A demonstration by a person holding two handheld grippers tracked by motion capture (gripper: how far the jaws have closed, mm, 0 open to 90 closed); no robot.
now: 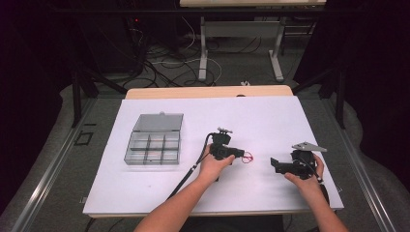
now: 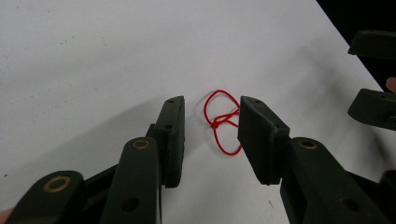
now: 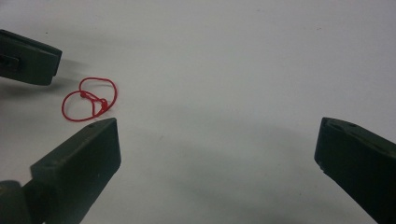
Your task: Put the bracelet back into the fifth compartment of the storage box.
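A thin red string loop (image 1: 248,157) with a knot lies flat on the white tabletop (image 1: 270,121), right of centre. My left gripper (image 1: 240,153) points right at it and rests low over the table. In the left gripper view the red string (image 2: 215,123) lies between the jaws of the left gripper (image 2: 211,100), which stand apart without pressing on it; the right-hand jaw covers the loop's edge. My right gripper (image 1: 273,164) faces left toward the string, a short way off. Its jaws (image 3: 218,126) are wide open with bare table between them, and the string (image 3: 100,103) lies beyond its left jaw.
A clear plastic compartment box (image 1: 153,145) with its lid (image 1: 158,122) raised stands on the left part of the table. A black cable (image 1: 191,169) trails from the left gripper toward the near edge. Dark floor, cables and desk legs lie beyond the far edge.
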